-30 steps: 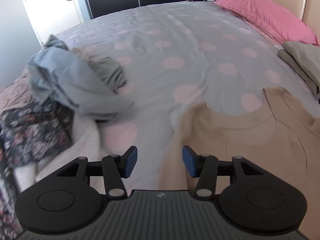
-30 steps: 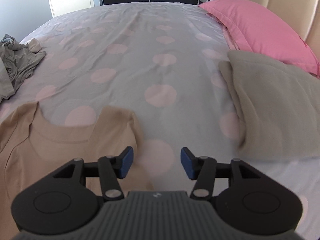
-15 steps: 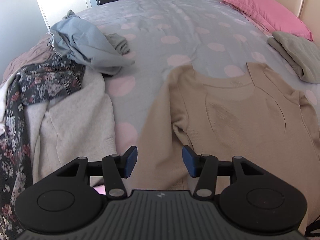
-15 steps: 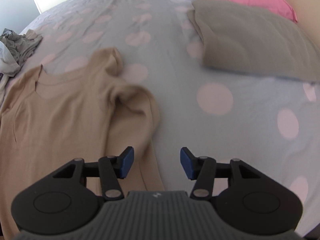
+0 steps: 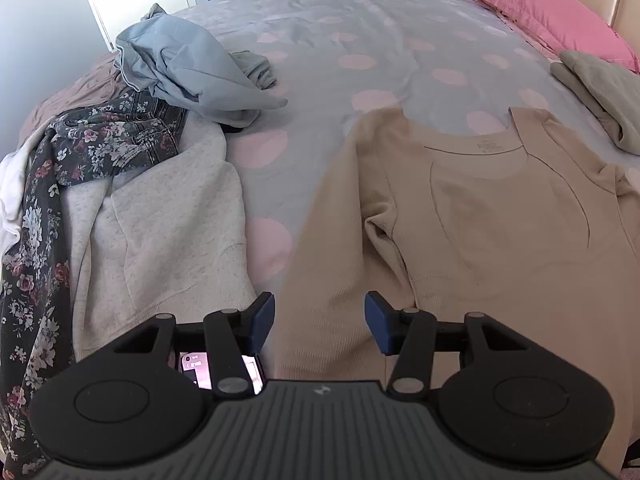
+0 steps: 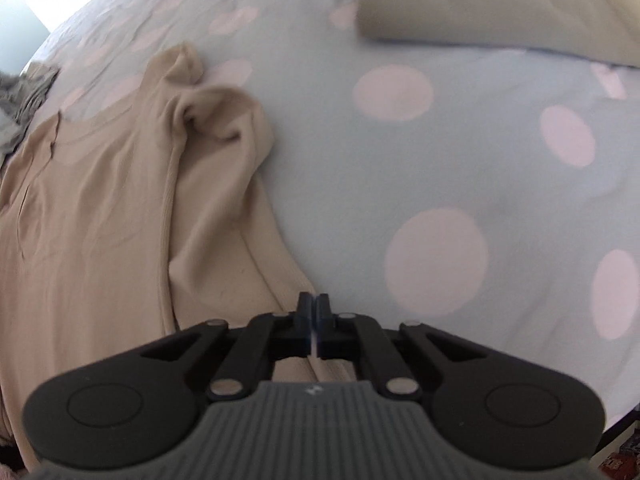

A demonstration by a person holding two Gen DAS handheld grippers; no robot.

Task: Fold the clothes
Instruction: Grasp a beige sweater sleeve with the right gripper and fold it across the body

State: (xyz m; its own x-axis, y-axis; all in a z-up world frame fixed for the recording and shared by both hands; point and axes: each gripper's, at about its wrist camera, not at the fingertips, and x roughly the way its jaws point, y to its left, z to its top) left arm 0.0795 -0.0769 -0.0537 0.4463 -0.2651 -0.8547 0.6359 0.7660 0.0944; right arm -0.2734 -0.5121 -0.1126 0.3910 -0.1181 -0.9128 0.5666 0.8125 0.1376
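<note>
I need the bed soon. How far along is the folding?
Done: one grey piece looks folded by the pink pillow. In hand: the beige top lies flat; the right gripper has just closed at its edge. Left: the pile.

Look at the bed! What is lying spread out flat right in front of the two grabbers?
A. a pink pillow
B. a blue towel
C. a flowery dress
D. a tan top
D: the tan top lies spread out on the spotted bedcover, just past the left gripper and beside the right gripper.
</note>
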